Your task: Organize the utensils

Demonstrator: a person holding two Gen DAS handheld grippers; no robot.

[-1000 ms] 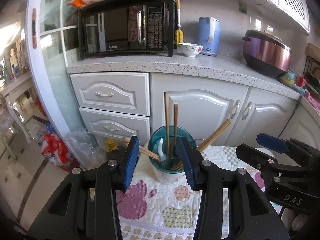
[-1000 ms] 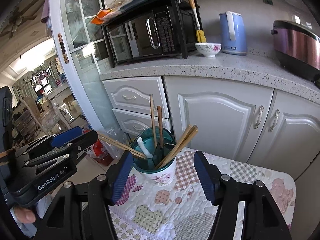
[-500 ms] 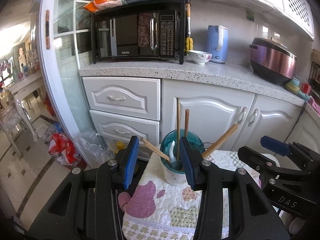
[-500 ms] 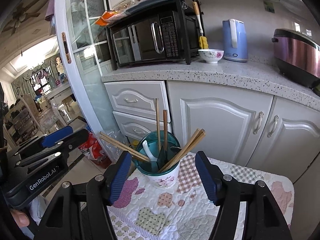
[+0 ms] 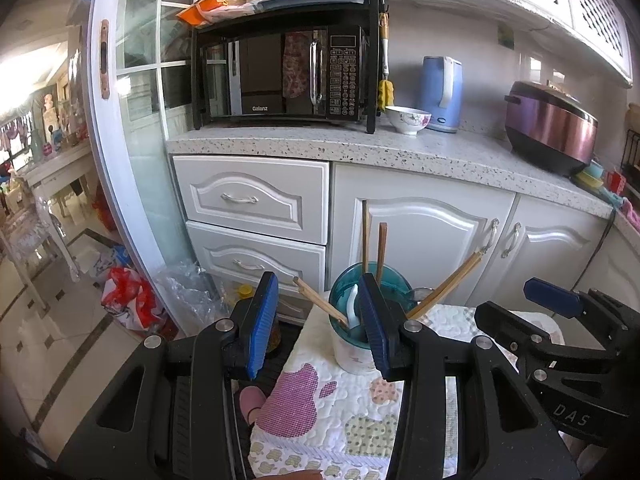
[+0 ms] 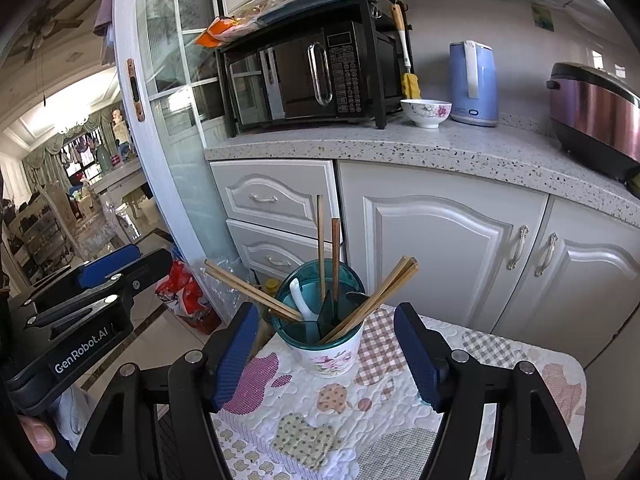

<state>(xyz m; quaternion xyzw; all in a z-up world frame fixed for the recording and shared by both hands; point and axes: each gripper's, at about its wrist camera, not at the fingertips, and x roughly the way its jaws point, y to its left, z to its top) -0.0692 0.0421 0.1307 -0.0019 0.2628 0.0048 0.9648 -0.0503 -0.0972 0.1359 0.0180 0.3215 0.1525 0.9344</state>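
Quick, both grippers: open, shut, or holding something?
Left gripper: open, holding nothing.
Right gripper: jaws opening, nothing gripped; the floral white utensil cup with teal insert stands beyond them, untouched.

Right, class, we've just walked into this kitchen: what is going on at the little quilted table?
A person holds a two-finger gripper in each hand over the patchwork quilted table cover. Wooden chopsticks and a white ceramic spoon already stand in the teal-rimmed floral utensil cup. Neither gripper grips anything: the left gripper is open, and the right gripper frames the cup without touching, its jaws opening.
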